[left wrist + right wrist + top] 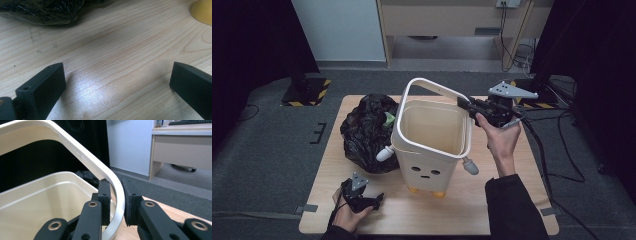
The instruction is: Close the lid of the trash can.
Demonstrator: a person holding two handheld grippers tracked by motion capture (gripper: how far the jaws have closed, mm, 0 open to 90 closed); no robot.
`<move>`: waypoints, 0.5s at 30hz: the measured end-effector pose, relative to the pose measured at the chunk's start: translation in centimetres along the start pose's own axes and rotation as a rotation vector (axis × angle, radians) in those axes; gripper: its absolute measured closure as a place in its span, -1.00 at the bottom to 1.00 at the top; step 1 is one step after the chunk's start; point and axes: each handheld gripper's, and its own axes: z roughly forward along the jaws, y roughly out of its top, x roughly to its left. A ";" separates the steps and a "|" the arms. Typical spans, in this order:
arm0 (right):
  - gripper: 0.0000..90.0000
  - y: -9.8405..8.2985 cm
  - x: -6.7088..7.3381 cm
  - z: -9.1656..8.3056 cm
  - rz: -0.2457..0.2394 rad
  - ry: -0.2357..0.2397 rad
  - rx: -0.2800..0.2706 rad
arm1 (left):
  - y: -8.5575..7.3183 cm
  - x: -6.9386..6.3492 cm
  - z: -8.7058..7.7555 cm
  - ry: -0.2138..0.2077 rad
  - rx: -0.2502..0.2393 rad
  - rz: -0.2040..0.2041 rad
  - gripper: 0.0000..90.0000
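A cream bin (432, 150) with a small face, yellow feet (412, 189) and stubby white arms stands in the middle of the wooden table (512, 200). Its cream rim ring (432, 86) is tilted up off the bin's top at the back. My right gripper (464, 103) is shut on that ring at its right rear corner. In the right gripper view the ring (100, 170) passes between the two jaws of the right gripper (117, 195), above the empty bin (50, 195). My left gripper (379, 199) rests low on the table at the front left, open and empty (117, 72).
A crumpled black plastic bag (367, 130) lies against the bin's left side, with something green showing at its top; its edge (42, 10) lies ahead of the left jaws. One yellow foot (202, 11) shows at the upper right there. Grey floor surrounds the table.
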 end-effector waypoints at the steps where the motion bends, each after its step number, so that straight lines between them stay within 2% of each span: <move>1: 0.75 -0.1 0.0 0.1 -0.004 -0.002 0.008 | 0.0 0.0 0.0 0.000 0.000 0.000 -1.00; 6: 0.73 -0.3 0.1 0.5 -0.023 -0.008 0.034 | 0.0 0.0 0.0 0.000 0.000 0.000 -1.00; 15: 0.69 -0.5 0.0 0.7 -0.015 0.004 0.041 | 0.0 0.0 0.0 0.000 0.000 0.000 -1.00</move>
